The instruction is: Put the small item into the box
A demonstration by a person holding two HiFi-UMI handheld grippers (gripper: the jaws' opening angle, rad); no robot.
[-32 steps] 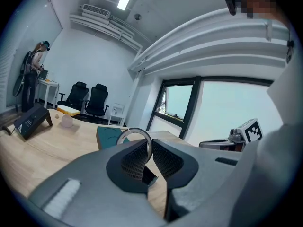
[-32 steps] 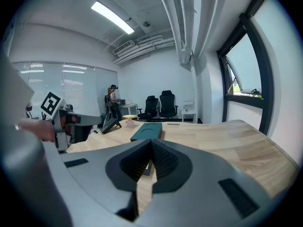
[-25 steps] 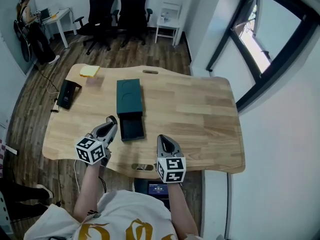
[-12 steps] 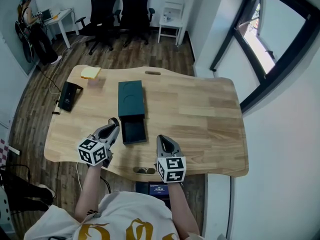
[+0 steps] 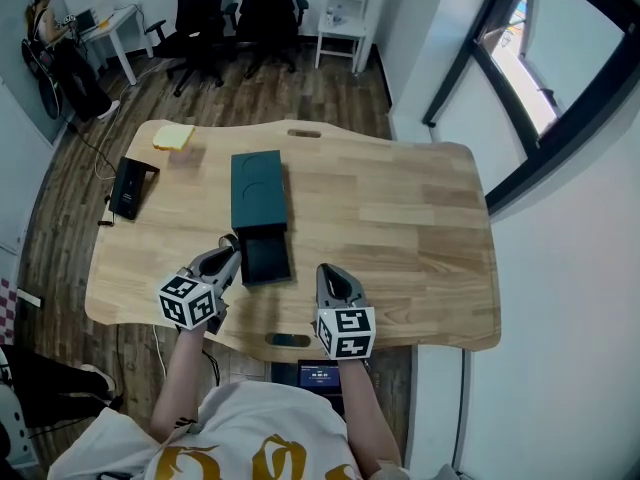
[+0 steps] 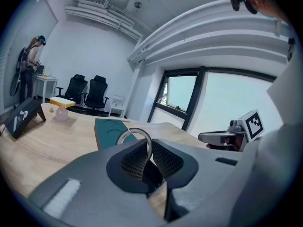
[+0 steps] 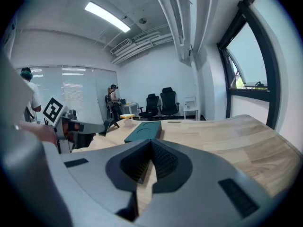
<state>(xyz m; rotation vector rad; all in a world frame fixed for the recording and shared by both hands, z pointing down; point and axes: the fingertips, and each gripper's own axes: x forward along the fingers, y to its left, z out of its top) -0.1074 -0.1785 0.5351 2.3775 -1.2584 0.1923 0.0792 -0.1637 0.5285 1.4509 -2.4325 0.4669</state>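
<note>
A dark green box (image 5: 258,190) lies on the wooden table (image 5: 400,218), with its drawer (image 5: 266,255) pulled out toward me. My left gripper (image 5: 229,252) hovers at the drawer's near left corner. It is shut on a small silver ring (image 6: 135,137), which stands up between its jaws (image 6: 147,148) in the left gripper view. The box (image 6: 110,129) lies just beyond the ring. My right gripper (image 5: 328,276) is right of the drawer, low over the table, shut (image 7: 150,150) and holding nothing. The box (image 7: 144,130) lies ahead of it to the left.
A black stand (image 5: 130,185), a yellow block (image 5: 174,136) and a pale pink item (image 5: 187,156) sit at the table's far left. A slot (image 5: 289,340) cuts the near edge. Office chairs (image 5: 230,8) and a person at a desk (image 5: 55,38) are beyond.
The head view has shifted slightly. Both grippers stay almost where they were beside the open drawer, the left still shut on the ring.
</note>
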